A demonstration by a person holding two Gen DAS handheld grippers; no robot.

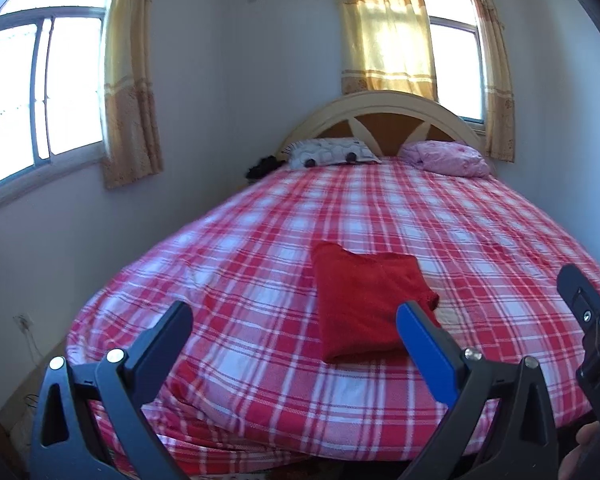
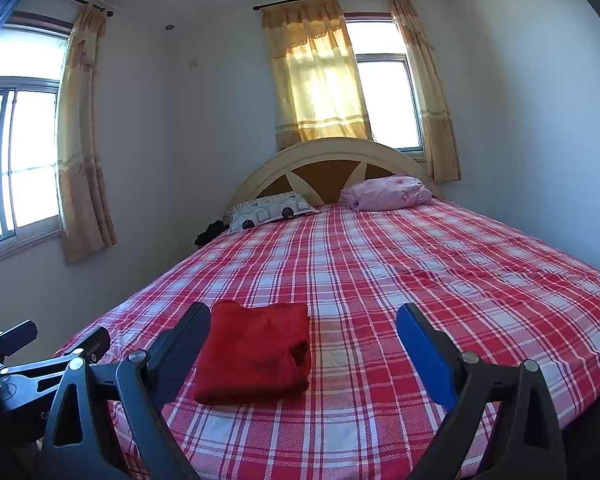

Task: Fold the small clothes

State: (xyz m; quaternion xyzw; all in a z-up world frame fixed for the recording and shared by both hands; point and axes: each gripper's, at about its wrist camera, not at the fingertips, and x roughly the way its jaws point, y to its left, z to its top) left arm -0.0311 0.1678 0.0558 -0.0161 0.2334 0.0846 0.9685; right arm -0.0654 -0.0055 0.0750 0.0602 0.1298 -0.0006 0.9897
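The dark bundle [image 1: 263, 168] beside the grey patterned pillow [image 1: 332, 153] is too small and shadowed to identify. The near corner of the folded red fleece garment [image 1: 364, 304] is covered by the blue finger pad; from the right wrist its left edge sits behind a black finger. The foot of the red-and-white checked bedspread [image 2: 380, 432] is cut off by the frame. Both windows are overexposed.

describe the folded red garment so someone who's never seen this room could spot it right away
Start at the big bed with the red-and-white plaid sheet, then look to its foot end, far from the two pillows. The folded red garment lies flat there. It is solid red and fuzzy, while the sheet around it is checked.
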